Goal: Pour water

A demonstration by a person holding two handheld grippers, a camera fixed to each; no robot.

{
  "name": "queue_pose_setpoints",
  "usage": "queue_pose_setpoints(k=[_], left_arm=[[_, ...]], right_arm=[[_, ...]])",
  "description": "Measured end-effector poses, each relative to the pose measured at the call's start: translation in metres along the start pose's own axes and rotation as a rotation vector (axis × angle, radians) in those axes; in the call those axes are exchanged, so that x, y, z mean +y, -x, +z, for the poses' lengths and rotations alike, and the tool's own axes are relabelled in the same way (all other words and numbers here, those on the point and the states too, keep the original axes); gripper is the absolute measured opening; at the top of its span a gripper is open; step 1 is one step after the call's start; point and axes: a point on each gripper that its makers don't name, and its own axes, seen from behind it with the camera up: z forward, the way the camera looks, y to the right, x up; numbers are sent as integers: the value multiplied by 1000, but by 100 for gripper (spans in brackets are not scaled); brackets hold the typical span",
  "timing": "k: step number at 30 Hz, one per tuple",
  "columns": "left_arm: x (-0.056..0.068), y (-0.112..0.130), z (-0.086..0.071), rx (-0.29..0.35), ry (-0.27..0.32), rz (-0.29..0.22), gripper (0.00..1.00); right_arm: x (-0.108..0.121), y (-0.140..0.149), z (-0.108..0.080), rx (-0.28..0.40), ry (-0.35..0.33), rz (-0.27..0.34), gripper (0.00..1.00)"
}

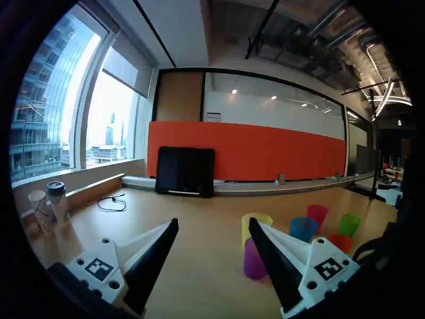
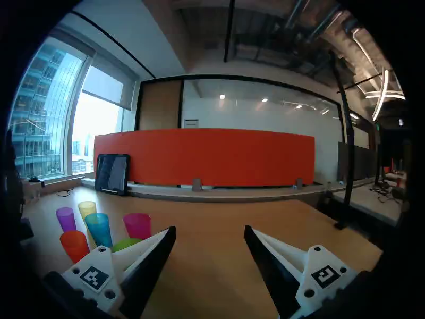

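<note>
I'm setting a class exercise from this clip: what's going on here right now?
A person holds the left gripper and right gripper above a table, fingers open and gripping nothing. Six coloured cups stand clustered on it, untouched. No pouring has begun.

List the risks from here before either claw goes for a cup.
1. The purple cup stands close in front of the yellow cup and right beside a finger of the open left claw. Grabbing or brushing one may knock the other over.
2. The green cup is partly hidden behind a finger of the open right claw, so a sideways swing could tip it.
</note>
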Motion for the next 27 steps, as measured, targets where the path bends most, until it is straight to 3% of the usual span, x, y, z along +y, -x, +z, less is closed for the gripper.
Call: queue_pose_setpoints(k=[15,24,27], left_arm=[[6,-82,13,-34,47,56,99],[9,-134,18,-6,62,88,99],[16,-146,19,-10,82,89,99]], right_arm=[[11,-87,8,-14,-51,22,99],[5,-137,13,-9,-86,31,99],[2,-149,14,-10,-96,40,99]])
